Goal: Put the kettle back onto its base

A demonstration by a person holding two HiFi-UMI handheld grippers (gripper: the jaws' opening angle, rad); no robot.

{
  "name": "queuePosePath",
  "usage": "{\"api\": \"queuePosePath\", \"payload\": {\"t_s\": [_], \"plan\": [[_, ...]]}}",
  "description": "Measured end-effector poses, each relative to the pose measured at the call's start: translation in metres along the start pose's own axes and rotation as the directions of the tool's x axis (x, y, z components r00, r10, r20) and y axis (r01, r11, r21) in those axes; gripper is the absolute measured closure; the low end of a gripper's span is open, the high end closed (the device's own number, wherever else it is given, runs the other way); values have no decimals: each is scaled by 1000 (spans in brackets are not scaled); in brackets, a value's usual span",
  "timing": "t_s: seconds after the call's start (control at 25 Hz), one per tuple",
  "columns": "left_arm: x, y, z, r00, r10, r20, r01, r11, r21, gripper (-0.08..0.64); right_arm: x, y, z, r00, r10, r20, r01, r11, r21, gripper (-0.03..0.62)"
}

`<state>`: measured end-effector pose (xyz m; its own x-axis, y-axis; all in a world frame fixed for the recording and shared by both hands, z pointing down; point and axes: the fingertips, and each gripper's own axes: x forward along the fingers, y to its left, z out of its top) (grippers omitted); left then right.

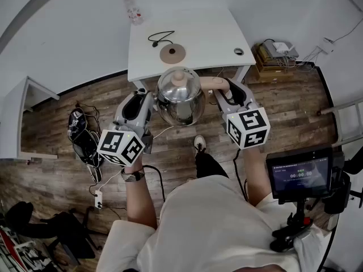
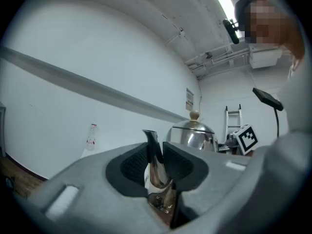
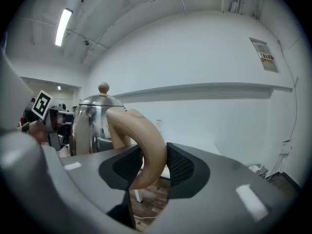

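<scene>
A shiny steel kettle [image 1: 180, 98] with a tan knob hangs in the air in front of the white table [image 1: 210, 35], held between both grippers. My left gripper [image 1: 148, 102] is shut on the kettle's spout [image 2: 154, 156]. My right gripper [image 1: 222, 94] is shut on the tan handle [image 3: 143, 147], which curves up between its pads. The round tan base [image 1: 172, 53] with its black cord lies on the table beyond the kettle. The kettle body [image 2: 192, 133] shows past the left jaws, and the kettle body [image 3: 91, 125] stands left of the handle.
A clear bottle [image 1: 132, 8] stands at the table's far left corner and a small ring-shaped object [image 1: 239, 51] near its right edge. A box of gear [image 1: 275, 54] sits on the wooden floor at right, shoes [image 1: 83, 135] and cables at left. A monitor [image 1: 300, 171] is at my right.
</scene>
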<state>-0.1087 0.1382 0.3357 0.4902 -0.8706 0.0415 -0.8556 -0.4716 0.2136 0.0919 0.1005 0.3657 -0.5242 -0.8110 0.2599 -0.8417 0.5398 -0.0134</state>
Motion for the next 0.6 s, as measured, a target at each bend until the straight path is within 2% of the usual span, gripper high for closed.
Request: {"api": "queuePosePath", "payload": {"t_s": [0.2,0.32,0.44,0.6], "plan": [[-19,-10,-4,1000,7,-14,-7,1000,-13,463,-15,10,1,1000,2,-7,-2,1000,-23,442],[-40,-29,2,1000,4,-5,-4,1000,-16,463,-41,20,5,1000,2,4,-1,1000,-9,439],[-39,-26,-7,1000,6,-18,-7,1000,-26,463,-37,19,-3,1000,2,-9,-2,1000,8,436],[-83,-61,-8,1000,0,11,0,1000,-11,463,-89,42,-5,1000,-1,25,1,1000,-11,434]]}}
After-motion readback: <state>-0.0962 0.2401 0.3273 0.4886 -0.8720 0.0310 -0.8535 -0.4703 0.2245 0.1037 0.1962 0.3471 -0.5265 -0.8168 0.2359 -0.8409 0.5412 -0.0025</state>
